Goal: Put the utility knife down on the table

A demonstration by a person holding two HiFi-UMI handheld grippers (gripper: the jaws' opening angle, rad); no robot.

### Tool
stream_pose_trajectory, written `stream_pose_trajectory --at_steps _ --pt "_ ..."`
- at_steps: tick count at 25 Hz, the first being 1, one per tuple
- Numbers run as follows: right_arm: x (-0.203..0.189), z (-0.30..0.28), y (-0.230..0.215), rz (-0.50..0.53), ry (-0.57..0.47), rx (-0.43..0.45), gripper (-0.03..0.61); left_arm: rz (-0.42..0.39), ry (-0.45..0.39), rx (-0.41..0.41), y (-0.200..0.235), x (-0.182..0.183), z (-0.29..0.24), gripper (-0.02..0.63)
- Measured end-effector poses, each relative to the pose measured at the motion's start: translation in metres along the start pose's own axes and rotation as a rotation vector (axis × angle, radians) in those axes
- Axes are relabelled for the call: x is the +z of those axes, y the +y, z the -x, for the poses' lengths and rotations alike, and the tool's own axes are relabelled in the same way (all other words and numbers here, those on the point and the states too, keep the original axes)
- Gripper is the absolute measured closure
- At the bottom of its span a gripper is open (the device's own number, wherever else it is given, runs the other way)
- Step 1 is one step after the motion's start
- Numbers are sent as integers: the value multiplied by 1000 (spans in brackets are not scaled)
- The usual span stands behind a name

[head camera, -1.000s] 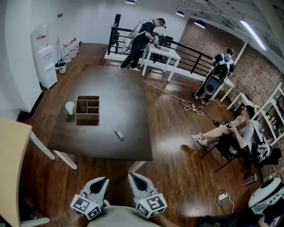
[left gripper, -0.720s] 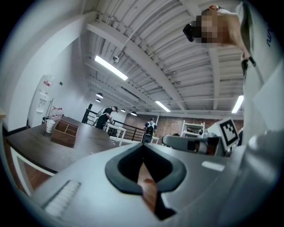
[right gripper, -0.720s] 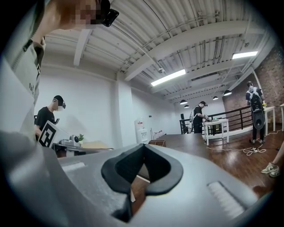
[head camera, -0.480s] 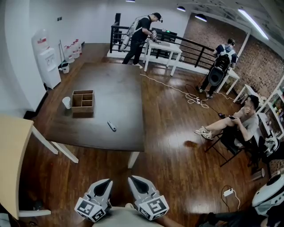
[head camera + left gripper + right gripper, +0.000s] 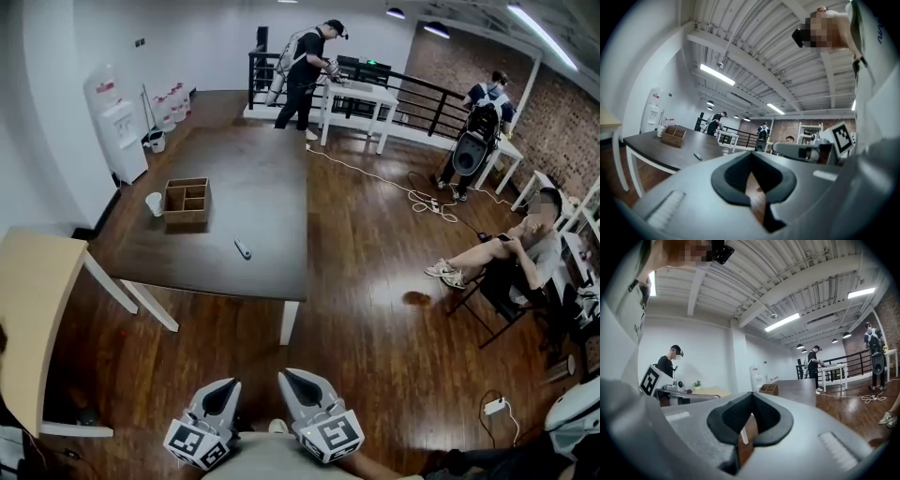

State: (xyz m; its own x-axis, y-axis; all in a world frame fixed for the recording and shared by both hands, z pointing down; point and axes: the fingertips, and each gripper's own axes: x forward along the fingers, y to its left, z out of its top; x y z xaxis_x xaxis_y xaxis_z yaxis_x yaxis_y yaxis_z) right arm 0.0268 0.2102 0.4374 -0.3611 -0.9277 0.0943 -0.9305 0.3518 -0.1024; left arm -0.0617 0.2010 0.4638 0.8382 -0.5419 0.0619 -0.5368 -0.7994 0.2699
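Utility knife [image 5: 242,249] is seen lying flat on the dark table [image 5: 272,178], left of centre in the head view, so the putting-down is judged complete and no further move is called for. Left gripper [image 5: 226,386] and right gripper [image 5: 290,379], at the bottom edge, are clenched on nothing, well apart from the table. The knife's details are too small to be made out.

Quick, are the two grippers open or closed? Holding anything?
Left gripper: closed, holding nothing.
Right gripper: closed, holding nothing.
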Motion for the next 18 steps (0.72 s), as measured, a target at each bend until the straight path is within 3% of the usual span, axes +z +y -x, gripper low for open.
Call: stream_pose_trajectory --at_steps 18 --pt "-10 11 2 24 18 -13 580 -1 -24 -9 -10 -8 1 624"
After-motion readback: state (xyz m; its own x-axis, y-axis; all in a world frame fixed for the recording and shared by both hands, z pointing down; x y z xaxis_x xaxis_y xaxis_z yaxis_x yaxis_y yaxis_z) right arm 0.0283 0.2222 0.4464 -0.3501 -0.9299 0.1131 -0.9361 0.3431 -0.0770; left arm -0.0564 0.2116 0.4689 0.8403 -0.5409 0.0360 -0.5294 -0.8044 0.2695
